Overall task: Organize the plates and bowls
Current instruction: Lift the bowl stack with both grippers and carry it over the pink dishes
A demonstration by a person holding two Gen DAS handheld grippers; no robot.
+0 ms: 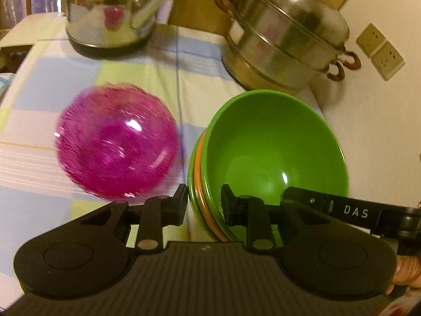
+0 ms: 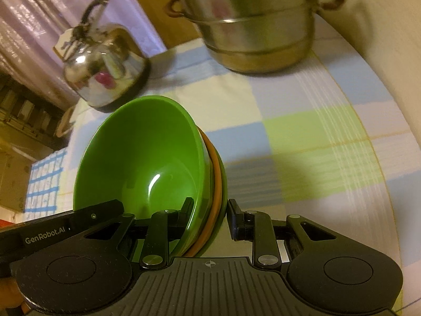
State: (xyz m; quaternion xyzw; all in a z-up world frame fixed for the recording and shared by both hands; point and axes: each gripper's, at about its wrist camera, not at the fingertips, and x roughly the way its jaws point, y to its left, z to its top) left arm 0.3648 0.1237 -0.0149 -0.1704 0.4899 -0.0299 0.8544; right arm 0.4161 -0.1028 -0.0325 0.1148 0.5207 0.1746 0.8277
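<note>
Both hand-held grippers, left hand-held gripper (image 1: 204,202) and right hand-held gripper (image 2: 209,214), clamp opposite rims of the nested green and orange plastic bowl stack (image 1: 273,147) (tilted, off the bench); the pink translucent glass bowl (image 1: 115,142) sits left of it, nearer the left one.

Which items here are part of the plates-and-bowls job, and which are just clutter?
Job:
- stack of bowls, green on top, held by left gripper and right gripper on opposite rims
- pink glass plate on the tablecloth

Lying about:
- kettle
- steamer pot
- wall sockets

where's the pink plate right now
In the left wrist view the pink plate lies on the checked tablecloth, left of the held bowl stack and nearer than the kettle.
</note>
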